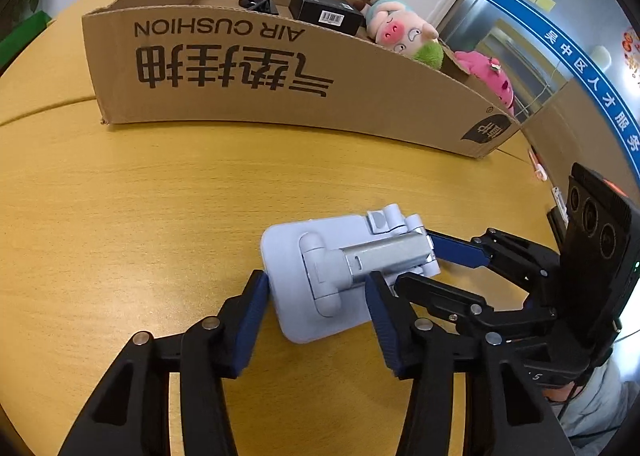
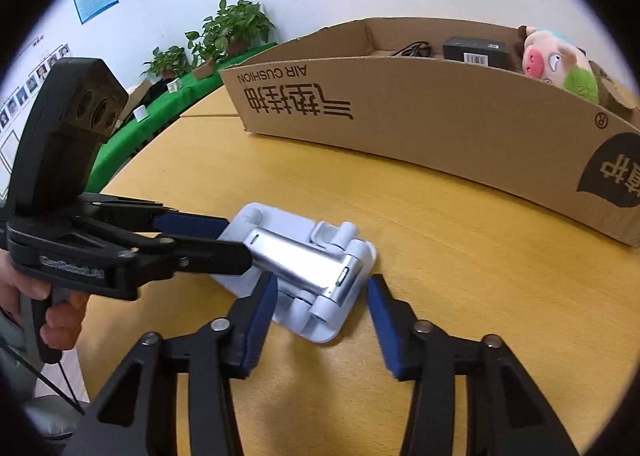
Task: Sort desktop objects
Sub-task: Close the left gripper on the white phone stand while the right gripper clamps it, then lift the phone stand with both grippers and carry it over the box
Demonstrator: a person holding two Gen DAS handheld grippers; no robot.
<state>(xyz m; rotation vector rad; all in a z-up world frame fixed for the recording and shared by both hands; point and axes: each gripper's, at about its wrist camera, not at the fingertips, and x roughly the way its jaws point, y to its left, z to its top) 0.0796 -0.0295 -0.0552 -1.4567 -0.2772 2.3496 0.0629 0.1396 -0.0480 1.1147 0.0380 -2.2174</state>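
Wooden table [image 1: 120, 196], cardboard box [image 1: 280, 84], phone stand [image 1: 320, 276]

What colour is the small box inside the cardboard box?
Black, with a white barcode label; the small box shows best in the left wrist view.

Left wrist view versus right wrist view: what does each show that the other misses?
Only the left wrist view shows the pink plush toy at the cardboard box's far end. Only the right wrist view shows the potted plants and green cloth. Both show the folded phone stand lying on the table, the cardboard box, black packaged box and pig plush, with both hand-held grippers open around the stand.
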